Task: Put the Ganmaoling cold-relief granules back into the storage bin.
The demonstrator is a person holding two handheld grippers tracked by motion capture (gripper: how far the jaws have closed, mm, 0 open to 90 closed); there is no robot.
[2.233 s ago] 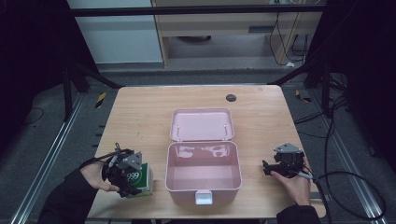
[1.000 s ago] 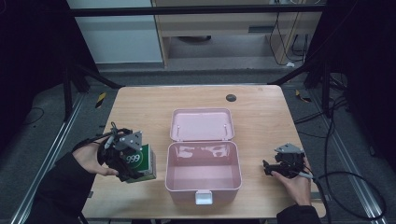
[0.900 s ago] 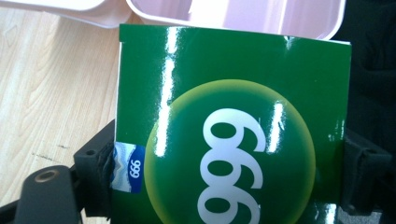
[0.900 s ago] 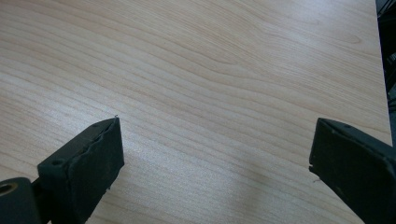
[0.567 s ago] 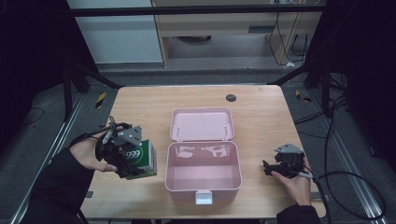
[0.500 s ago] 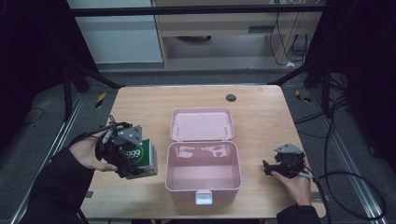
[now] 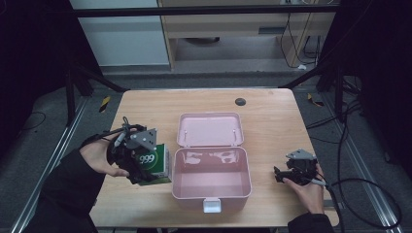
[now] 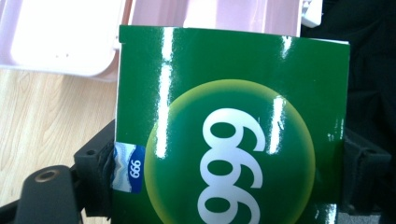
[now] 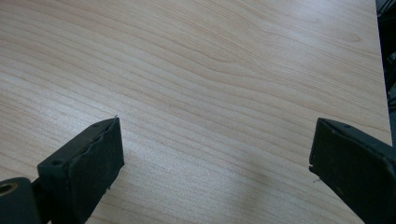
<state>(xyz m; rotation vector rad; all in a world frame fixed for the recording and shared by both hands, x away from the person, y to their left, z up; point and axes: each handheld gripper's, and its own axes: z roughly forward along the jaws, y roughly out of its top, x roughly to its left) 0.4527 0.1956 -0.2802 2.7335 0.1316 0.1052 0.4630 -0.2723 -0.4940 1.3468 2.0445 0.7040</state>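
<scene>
One green box [image 7: 154,165] sits clamped in the left gripper's [image 7: 138,160] jaws, just left of the open pink case [image 7: 212,182], seemingly tilted, its long axis roughly upright above the desk [image 7: 204,99]. Right gripper [image 7: 286,174] rests with jaws wide.

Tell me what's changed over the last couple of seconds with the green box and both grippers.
The left gripper, shut on the green box, has lifted it off the table and carried it toward the open pink case. The right gripper stayed put, open, low over the table; the case hasn't moved.
</scene>
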